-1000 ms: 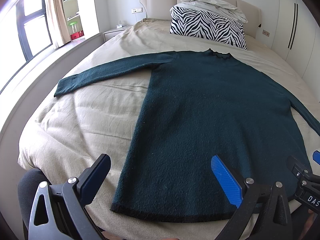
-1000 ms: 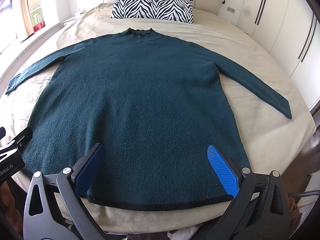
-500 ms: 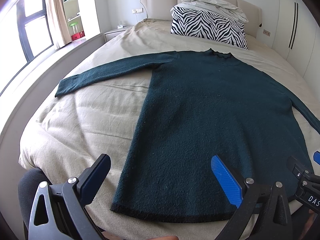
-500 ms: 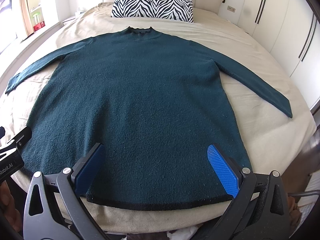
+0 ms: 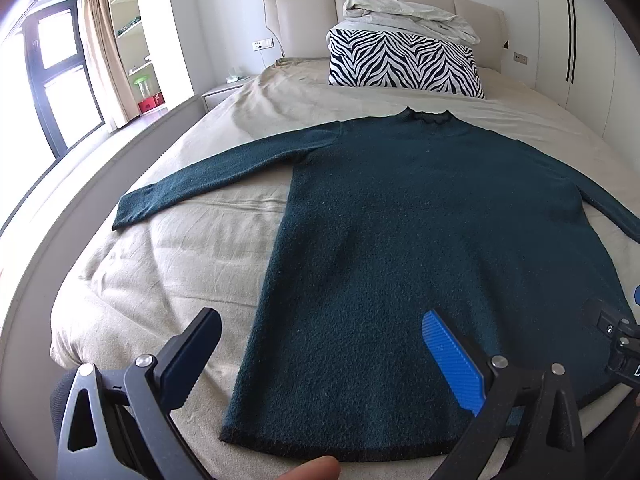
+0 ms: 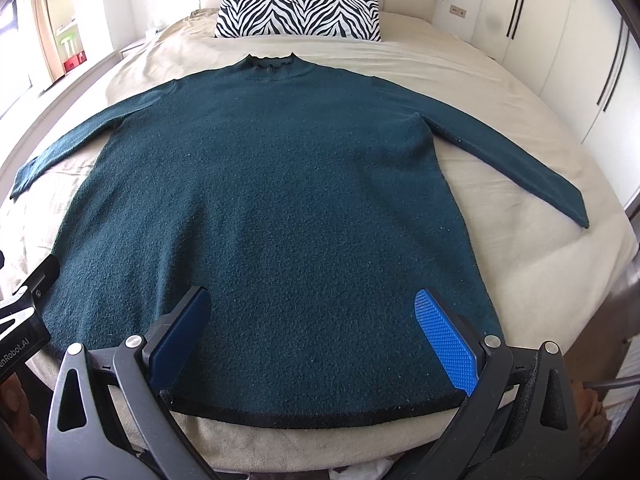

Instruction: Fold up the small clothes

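Sweater (image 6: 272,208) lies flat on bed (image 6: 520,248), hem under both spread-apart tools, left (image 5: 320,356) and right (image 6: 312,332)

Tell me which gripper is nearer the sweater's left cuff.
Left. The left gripper hangs over the hem's left corner, on the side of the cuff; the right gripper sits over the sweater hem's middle, farther away.

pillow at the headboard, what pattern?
Black-and-white zebra-stripe pillow; clearest in the right wrist view.

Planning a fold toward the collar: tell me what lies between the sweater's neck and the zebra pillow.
Only bare beige bedsheet separates the dark teal knitted sweater from the black-and-white zebra-striped pillow; the right wrist view shows it best.
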`<state>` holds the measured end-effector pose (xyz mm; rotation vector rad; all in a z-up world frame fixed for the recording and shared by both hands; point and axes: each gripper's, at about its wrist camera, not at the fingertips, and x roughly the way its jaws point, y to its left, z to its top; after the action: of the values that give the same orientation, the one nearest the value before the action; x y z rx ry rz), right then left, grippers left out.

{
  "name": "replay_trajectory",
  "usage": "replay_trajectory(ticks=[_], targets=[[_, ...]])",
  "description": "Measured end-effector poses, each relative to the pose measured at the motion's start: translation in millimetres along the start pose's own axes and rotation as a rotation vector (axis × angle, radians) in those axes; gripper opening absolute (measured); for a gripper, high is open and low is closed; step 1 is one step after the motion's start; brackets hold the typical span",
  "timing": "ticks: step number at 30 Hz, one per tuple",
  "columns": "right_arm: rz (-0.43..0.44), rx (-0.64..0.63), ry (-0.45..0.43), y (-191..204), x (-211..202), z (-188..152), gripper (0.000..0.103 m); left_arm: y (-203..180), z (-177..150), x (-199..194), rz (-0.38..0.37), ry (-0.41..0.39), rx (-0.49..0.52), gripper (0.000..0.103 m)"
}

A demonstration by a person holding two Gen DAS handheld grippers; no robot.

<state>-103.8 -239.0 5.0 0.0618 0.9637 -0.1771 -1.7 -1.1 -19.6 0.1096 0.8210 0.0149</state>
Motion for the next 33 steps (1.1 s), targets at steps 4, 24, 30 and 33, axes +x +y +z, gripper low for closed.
replay_trajectory(ticks=[4, 24, 30, 33], targets=[[0.044, 0.092, -0.05, -40.9, -0.5, 12.2, 0.103, -4.9, 21.2, 13.0, -0.058, 0.036, 0.008, 0.103], [0.299, 1.184, -0.206, -446.9, 127.9, -2.6, 0.071, -56.1, 80.2, 72.7, -0.322, 0.174, -0.117, 0.102], [0.272, 1.251, -0.209, -515.9, 169.1, 21.4, 0.035, -71.9, 95.0, 103.9, -0.431, 0.23, -0.154, 0.079], [0.22, 1.234, -0.19, -534.9, 181.0, 33.9, 0.018, -77.4, 102.5, 121.4, -0.473, 0.258, -0.162, 0.066]])
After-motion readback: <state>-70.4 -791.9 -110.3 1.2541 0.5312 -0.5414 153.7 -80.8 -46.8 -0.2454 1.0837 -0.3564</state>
